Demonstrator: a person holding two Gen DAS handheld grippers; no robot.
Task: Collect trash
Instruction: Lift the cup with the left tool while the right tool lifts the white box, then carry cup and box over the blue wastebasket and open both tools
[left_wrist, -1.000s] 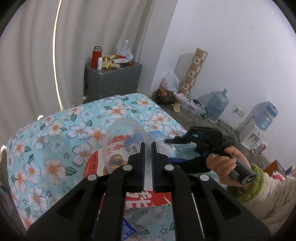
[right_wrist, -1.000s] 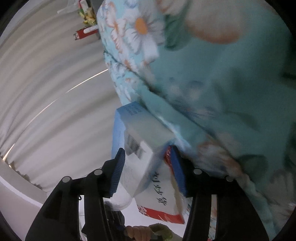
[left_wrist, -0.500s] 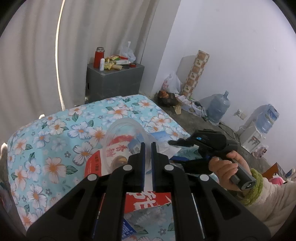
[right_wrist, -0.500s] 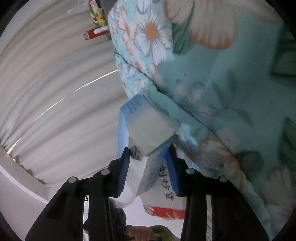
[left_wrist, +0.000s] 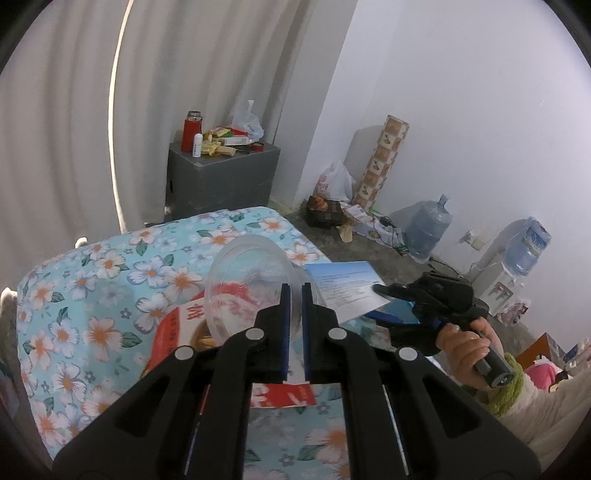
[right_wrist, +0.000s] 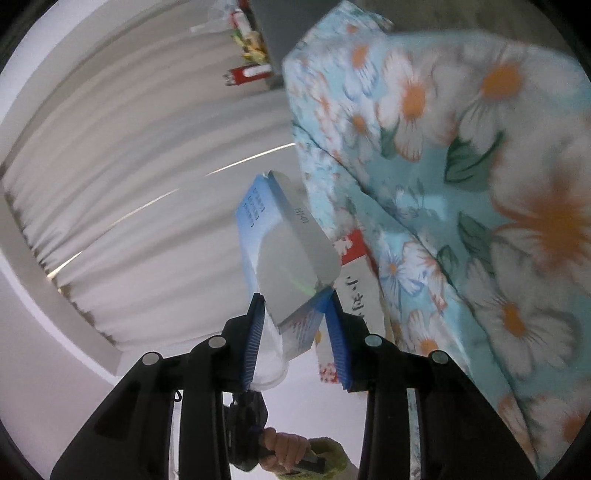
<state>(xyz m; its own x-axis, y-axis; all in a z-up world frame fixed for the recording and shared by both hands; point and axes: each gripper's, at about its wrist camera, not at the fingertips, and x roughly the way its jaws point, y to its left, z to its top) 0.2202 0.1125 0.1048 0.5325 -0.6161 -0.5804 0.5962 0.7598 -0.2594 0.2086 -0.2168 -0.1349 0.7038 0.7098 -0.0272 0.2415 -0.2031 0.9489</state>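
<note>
My left gripper (left_wrist: 293, 295) is shut on the rim of a clear plastic bowl (left_wrist: 251, 280) and holds it above a red and white packet (left_wrist: 177, 325) that lies on the floral bed cover (left_wrist: 92, 295). My right gripper (right_wrist: 295, 306) is shut on a blue and white carton (right_wrist: 291, 254) and holds it lifted beside the bed cover (right_wrist: 480, 184). In the left wrist view the right gripper (left_wrist: 384, 302) holds that carton (left_wrist: 343, 288) just right of the bowl. The red and white packet (right_wrist: 354, 266) shows behind the carton.
A grey cabinet (left_wrist: 221, 177) with a red flask (left_wrist: 191, 131) and snack wrappers stands beyond the bed by the curtain. Bags, a patterned column (left_wrist: 384, 158) and two water jugs (left_wrist: 428, 229) sit on the floor along the right wall.
The right gripper closed on the carton and lifted it off the bed cover. The left gripper rose a little with the bowl.
</note>
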